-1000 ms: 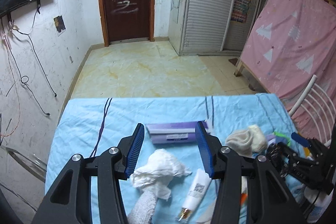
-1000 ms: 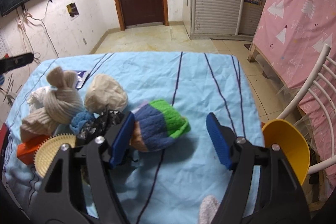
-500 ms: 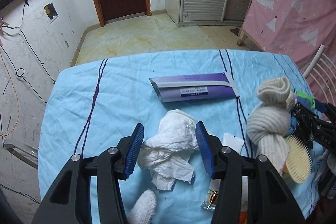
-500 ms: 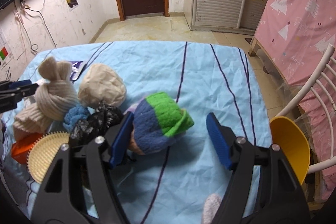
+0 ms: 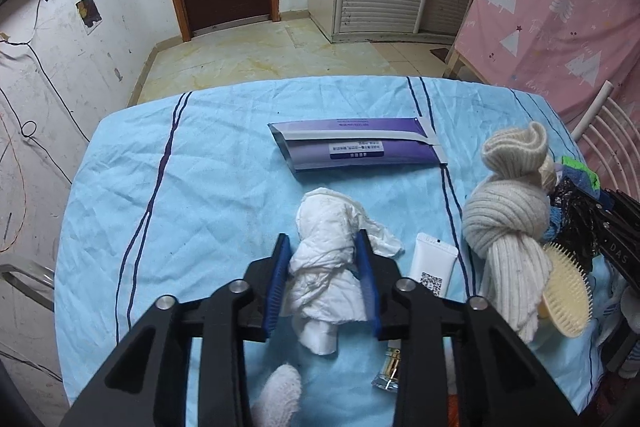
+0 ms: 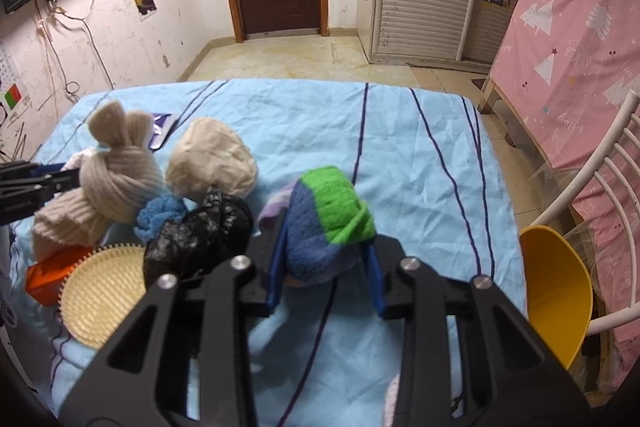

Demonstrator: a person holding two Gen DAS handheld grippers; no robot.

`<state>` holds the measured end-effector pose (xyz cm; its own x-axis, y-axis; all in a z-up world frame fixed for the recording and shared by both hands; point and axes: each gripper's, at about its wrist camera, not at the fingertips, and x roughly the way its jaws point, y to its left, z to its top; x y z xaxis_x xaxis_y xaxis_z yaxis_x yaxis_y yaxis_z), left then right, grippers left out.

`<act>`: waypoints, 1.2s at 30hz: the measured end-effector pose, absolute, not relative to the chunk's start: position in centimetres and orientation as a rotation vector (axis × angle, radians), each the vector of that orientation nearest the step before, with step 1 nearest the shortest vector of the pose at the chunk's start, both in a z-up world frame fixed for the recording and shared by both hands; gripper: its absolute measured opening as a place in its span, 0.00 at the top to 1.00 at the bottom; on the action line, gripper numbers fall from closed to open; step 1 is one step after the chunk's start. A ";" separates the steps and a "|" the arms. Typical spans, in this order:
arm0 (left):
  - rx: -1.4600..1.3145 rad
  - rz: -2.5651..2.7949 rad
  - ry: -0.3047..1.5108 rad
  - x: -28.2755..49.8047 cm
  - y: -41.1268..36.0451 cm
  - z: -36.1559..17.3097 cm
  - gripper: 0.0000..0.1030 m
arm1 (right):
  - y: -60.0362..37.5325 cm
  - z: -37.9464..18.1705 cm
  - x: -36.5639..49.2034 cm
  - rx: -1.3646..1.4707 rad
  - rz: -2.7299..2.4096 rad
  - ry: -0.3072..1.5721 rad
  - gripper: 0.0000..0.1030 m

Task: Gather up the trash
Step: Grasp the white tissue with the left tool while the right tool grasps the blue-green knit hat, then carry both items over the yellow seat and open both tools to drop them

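Note:
In the left wrist view my left gripper (image 5: 323,279) is shut on a crumpled white tissue wad (image 5: 326,269) lying on the blue sheet; its blue pads press both sides. A purple wrapper (image 5: 356,149) lies beyond it. In the right wrist view my right gripper (image 6: 326,267) is shut on a blue and green sock ball (image 6: 330,227). A yellow bin (image 6: 556,291) stands at the right, off the table edge.
A knotted cream sock (image 5: 508,223), a white tube (image 5: 434,267), a cream round brush (image 6: 102,301), a black sock ball (image 6: 204,231), a beige ball (image 6: 212,161) and an orange box (image 6: 48,273) lie between the grippers. A white chair (image 6: 600,195) stands at the right.
Both grippers have closed: the left onto the tissue wad, the right onto the blue and green sock ball. The left gripper also moved forward over the table.

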<state>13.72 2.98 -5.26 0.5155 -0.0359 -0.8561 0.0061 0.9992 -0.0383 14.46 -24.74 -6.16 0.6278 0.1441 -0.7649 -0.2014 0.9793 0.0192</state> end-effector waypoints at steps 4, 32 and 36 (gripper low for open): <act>-0.037 -0.013 1.015 13.3 2.7 -5.1 0.86 | -25.6 -5.5 13.8 -0.045 0.194 0.844 0.71; 0.031 -0.118 0.777 12.4 -8.1 6.1 0.86 | -34.0 -1.4 11.1 0.104 0.118 0.689 0.71; 0.052 -0.148 0.772 12.3 -10.6 6.3 0.86 | -35.7 -1.4 10.7 0.133 0.095 0.673 0.71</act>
<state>12.31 -10.57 6.32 0.7068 -0.1139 -0.6982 0.1520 0.9884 -0.0073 10.72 -35.65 -1.36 0.7781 0.1310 -0.6144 -0.0448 0.9871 0.1537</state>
